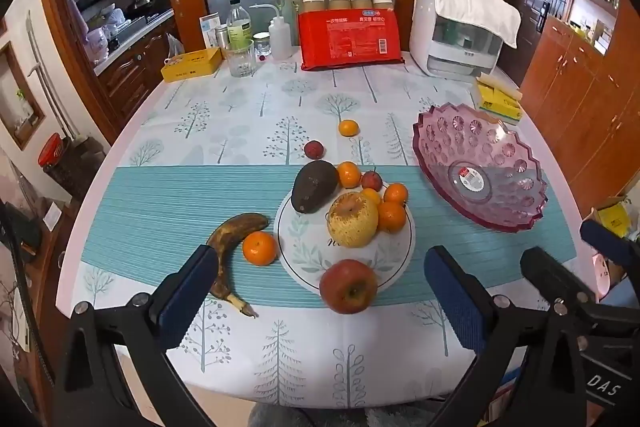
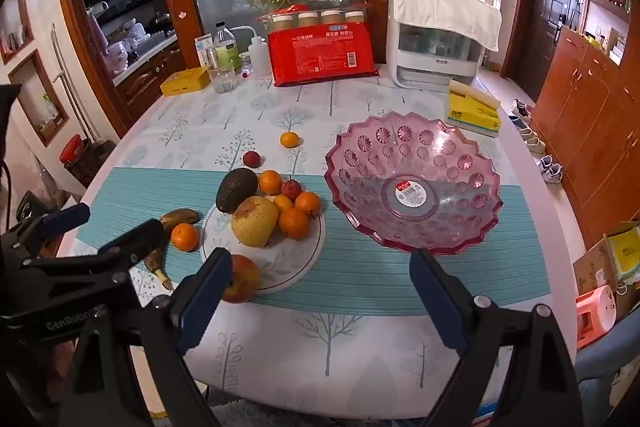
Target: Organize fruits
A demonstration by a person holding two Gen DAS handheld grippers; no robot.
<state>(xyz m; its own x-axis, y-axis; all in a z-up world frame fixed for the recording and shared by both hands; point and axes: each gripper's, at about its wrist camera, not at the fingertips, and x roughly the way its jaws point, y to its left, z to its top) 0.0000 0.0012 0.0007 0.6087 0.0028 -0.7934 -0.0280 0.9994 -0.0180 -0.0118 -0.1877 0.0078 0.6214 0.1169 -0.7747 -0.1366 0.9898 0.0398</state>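
A white plate [image 1: 308, 255] on the teal runner carries a yellow pear [image 1: 352, 219], a dark avocado [image 1: 314, 185], several tangerines [image 1: 392, 215] and a small red fruit [image 1: 372, 180]. A red apple [image 1: 348, 285] rests on its near rim. A browned banana [image 1: 230, 247] and a tangerine [image 1: 260, 247] lie left of the plate. A lychee [image 1: 313, 149] and another tangerine [image 1: 348, 127] sit farther back. The pink glass bowl [image 2: 412, 183] stands empty at the right. My left gripper [image 1: 320, 291] hangs open above the near table edge. My right gripper [image 2: 320, 299] is open too, nothing between its fingers.
At the back of the table stand a red package [image 1: 350, 35], a white appliance [image 1: 460, 27] under a cloth, bottles and a glass [image 1: 241, 59], and a yellow box [image 1: 192, 64]. A yellow tissue pack [image 2: 474, 111] lies behind the bowl. Wooden cabinets [image 2: 592, 131] stand on the right.
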